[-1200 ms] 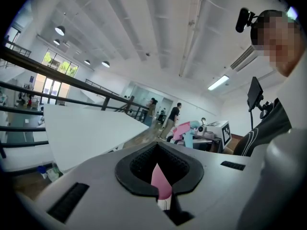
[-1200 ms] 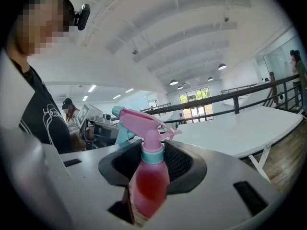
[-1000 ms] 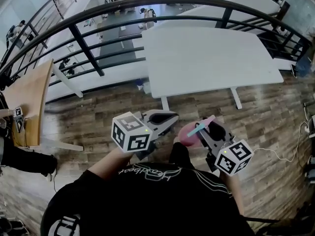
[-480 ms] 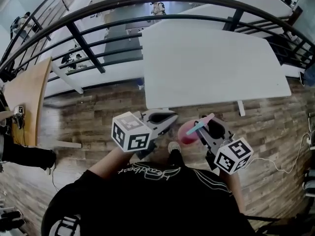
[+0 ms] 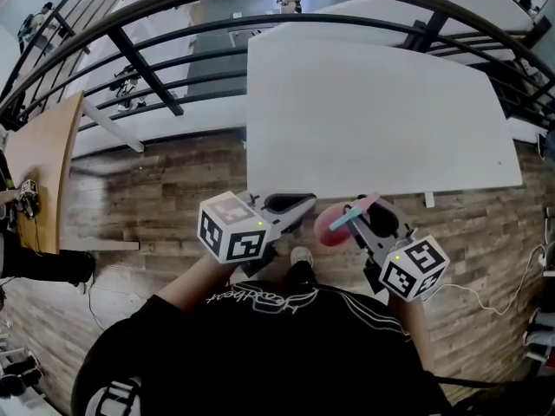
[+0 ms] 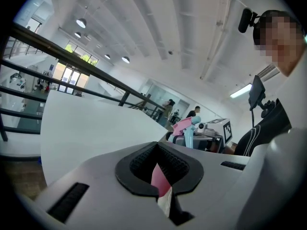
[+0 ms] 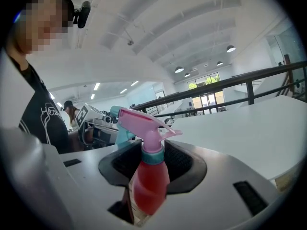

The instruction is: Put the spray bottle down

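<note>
Pink-red spray bottle (image 7: 146,181) pinched upright between my right gripper (image 5: 357,222) fingers, trigger head above them. Left gripper (image 5: 290,204) fingertips pressed together, just beside it. Both held near level at my chest, white table (image 5: 373,111) edge just beyond fingertips.

Red spray bottle (image 7: 148,181) with pink trigger and teal collar, white table (image 5: 373,120) at twelve o'clock, brown wood-grain floor (image 5: 147,198), black railing (image 5: 143,69).

White table (image 5: 373,111) on wood floor (image 5: 156,198) — black railing (image 5: 143,70) behind
</note>
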